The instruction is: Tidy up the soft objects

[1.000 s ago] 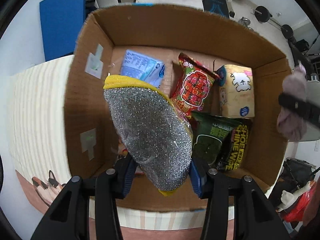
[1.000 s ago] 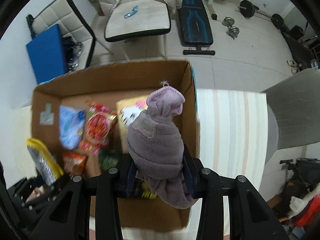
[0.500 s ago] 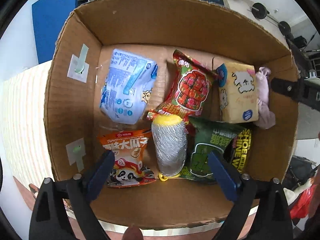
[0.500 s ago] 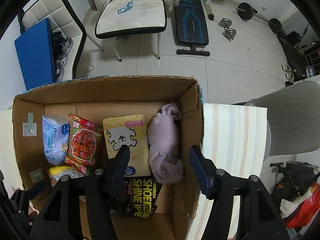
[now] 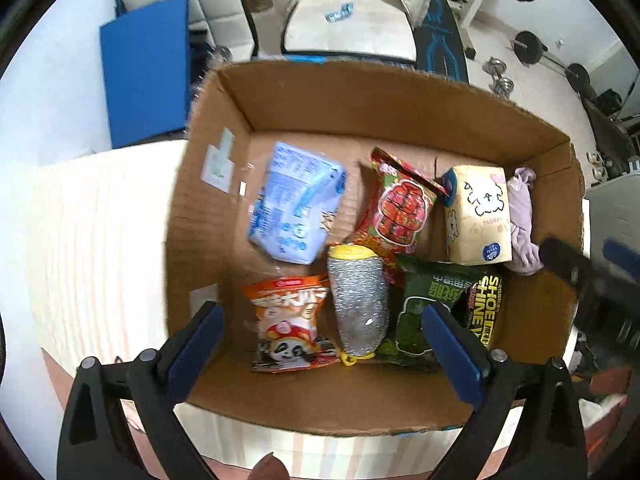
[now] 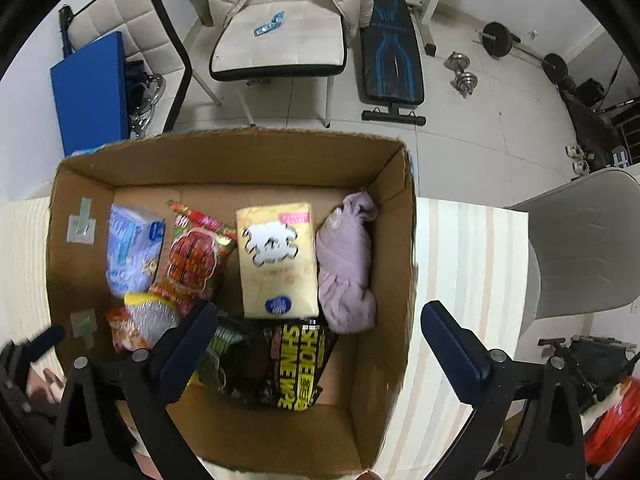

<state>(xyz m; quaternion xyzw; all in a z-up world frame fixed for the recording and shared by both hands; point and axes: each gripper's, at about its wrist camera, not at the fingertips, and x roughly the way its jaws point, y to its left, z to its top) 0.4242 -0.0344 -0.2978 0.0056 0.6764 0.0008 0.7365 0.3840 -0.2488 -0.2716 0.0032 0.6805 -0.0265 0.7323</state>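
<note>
A cardboard box [image 5: 392, 96] [image 6: 224, 160] holds several soft items. A silver scrubber with a yellow rim [image 5: 358, 304] [image 6: 150, 314] lies near the box's front. A lilac cloth [image 6: 346, 264] [image 5: 522, 220] lies against the right wall, beside a yellow tissue pack [image 6: 276, 260] [image 5: 478, 216]. My left gripper [image 5: 324, 344] is open and empty above the front edge. My right gripper [image 6: 320, 344] is open and empty above the box's front right corner.
Also in the box: a blue packet [image 5: 294, 206], a red snack bag [image 5: 398, 208], an orange panda bag [image 5: 290, 322], a green bag [image 5: 420, 312] and a black shoe-wipe pack [image 6: 298, 364]. The box stands on a striped tabletop [image 6: 468, 280]. Chairs and a weight bench stand beyond.
Both grippers opened and let go: the scrubber and the lilac cloth now lie in the box. Both grippers have since pulled back and up.
</note>
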